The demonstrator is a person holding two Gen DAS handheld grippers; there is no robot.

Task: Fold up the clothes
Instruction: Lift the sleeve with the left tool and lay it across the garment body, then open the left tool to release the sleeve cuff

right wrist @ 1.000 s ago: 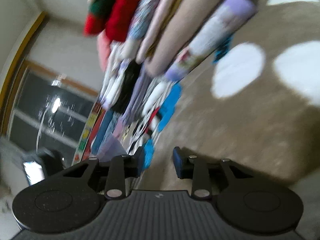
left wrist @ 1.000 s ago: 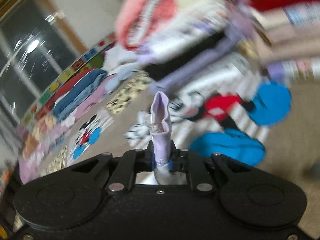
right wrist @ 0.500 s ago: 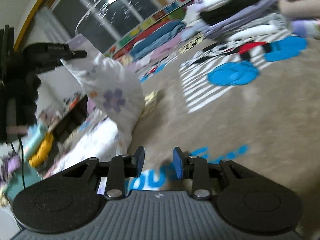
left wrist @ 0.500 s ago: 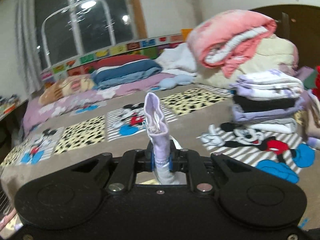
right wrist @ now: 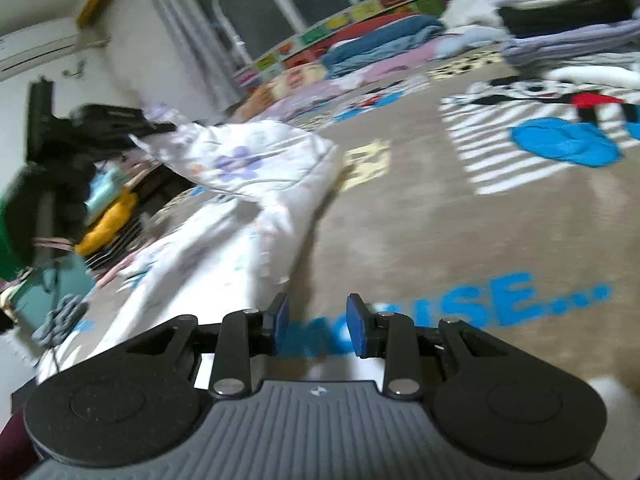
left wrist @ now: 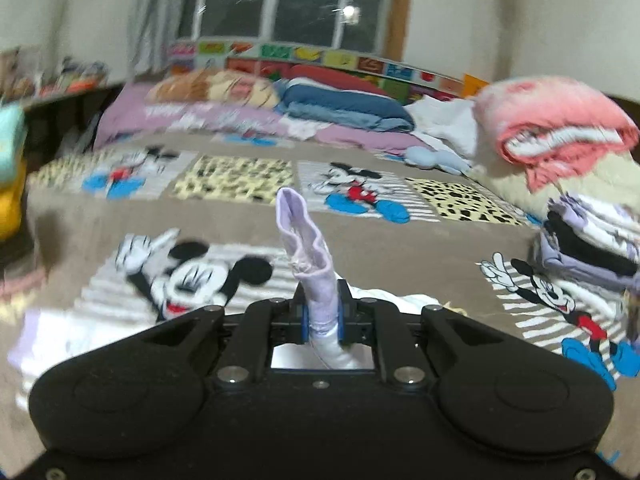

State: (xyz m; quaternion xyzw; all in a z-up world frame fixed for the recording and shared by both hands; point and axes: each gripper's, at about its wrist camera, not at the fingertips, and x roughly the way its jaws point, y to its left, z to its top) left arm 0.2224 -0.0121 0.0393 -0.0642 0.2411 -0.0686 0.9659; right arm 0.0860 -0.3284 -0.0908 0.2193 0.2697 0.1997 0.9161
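Note:
My left gripper (left wrist: 321, 312) is shut on a pale lilac cuff of a white floral garment (left wrist: 305, 240); the pinched cloth sticks up between the fingers. In the right wrist view that same white garment (right wrist: 248, 184) with purple flowers hangs from the left gripper (right wrist: 152, 128) at the upper left and trails down onto the bed. My right gripper (right wrist: 317, 324) is open just above the bedspread, with the garment's lower end to its left and nothing between its fingers.
The brown cartoon-mouse bedspread (left wrist: 400, 248) covers the bed. A stack of folded clothes (left wrist: 592, 240) stands at the right, with a pink blanket (left wrist: 556, 124) behind it. Pillows and folded quilts (left wrist: 344, 104) line the window wall. Shelves with clutter (right wrist: 100, 208) stand beside the bed.
Both grippers have swung from pointing at the clothes stack toward the open bed. The left stays shut on the garment, which now drapes lower onto the bedspread. The right has dropped closer to the bed.

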